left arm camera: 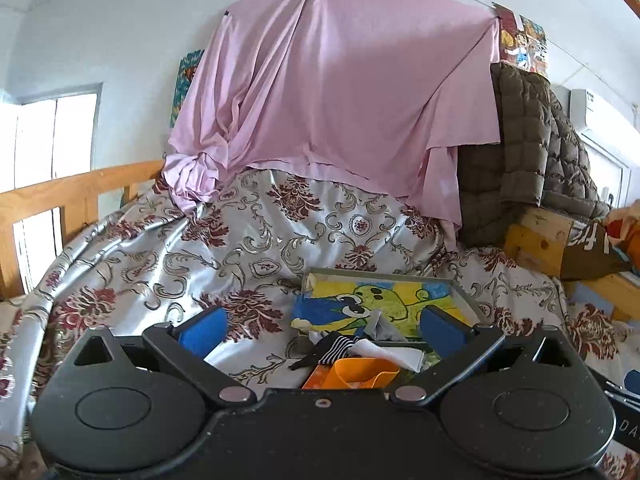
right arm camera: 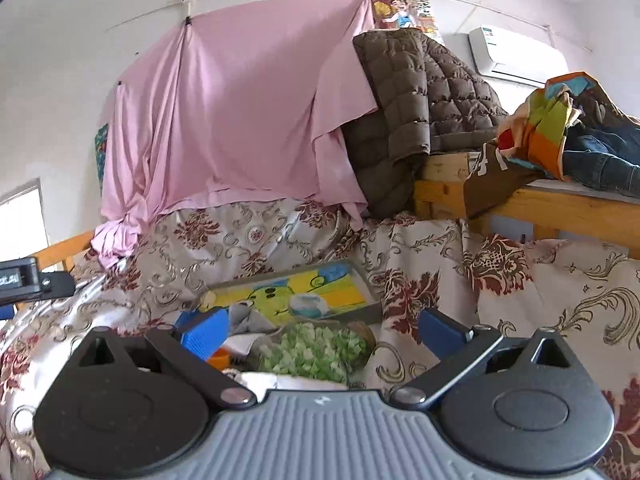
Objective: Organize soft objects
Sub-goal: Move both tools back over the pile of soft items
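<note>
Bedspread (left arm camera: 132,264) open toward the left rail, left gripper (left arm camera: 320,328) spread over small cloths (left arm camera: 372,350) at tray's (left arm camera: 460,288) near edge, right gripper (right arm camera: 324,332) spread over green cloth (right arm camera: 316,350).

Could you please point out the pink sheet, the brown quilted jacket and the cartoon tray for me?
pink sheet (left arm camera: 344,92), left wrist view, middle of the hanging cloth.
brown quilted jacket (right arm camera: 416,108), right wrist view, its quilted front.
cartoon tray (left arm camera: 400,300), left wrist view, the yellow printed floor.

Tray (left arm camera: 464,294) near end hidden behind left gripper (left arm camera: 323,330) body; orange cloth (left arm camera: 360,376) cut off by same body; green-patterned piece (right arm camera: 316,350) partly blocked, kind unclear; wall posters (right arm camera: 404,6) too small to read.
</note>
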The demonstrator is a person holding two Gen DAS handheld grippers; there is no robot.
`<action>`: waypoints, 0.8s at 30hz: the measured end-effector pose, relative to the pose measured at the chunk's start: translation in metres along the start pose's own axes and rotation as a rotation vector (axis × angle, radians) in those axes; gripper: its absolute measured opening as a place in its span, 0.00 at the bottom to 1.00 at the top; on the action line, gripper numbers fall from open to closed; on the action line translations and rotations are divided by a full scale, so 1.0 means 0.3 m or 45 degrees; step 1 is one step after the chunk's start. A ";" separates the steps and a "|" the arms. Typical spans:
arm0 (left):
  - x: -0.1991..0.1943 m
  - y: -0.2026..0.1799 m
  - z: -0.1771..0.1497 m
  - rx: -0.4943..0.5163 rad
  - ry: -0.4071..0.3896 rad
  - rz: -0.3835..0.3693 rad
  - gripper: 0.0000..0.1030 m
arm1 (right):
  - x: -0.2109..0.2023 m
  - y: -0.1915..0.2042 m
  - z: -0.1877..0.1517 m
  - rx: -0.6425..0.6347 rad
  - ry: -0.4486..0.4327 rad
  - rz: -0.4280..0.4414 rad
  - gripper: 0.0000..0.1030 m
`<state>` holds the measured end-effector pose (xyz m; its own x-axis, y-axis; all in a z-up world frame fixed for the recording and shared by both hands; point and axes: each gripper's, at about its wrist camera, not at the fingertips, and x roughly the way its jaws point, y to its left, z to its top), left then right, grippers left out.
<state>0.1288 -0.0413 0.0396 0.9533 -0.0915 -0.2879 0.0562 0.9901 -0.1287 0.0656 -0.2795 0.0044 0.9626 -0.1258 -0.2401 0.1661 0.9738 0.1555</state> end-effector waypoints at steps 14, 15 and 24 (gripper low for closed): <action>-0.062 -0.061 0.001 0.125 0.035 0.005 0.99 | -0.115 -0.045 -0.053 0.126 0.065 -0.036 1.00; -0.064 -0.062 -0.005 0.132 0.048 0.002 0.99 | -0.114 -0.046 -0.052 0.131 0.072 -0.041 1.00; 0.040 -0.005 -0.152 0.079 0.376 -0.123 0.99 | -0.067 -0.072 -0.079 0.189 0.183 -0.060 1.00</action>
<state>0.1267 -0.0488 -0.0071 0.8159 -0.2036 -0.5412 0.1690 0.9791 -0.1135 0.0375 -0.2935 -0.0169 0.9144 -0.1316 -0.3828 0.2497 0.9277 0.2776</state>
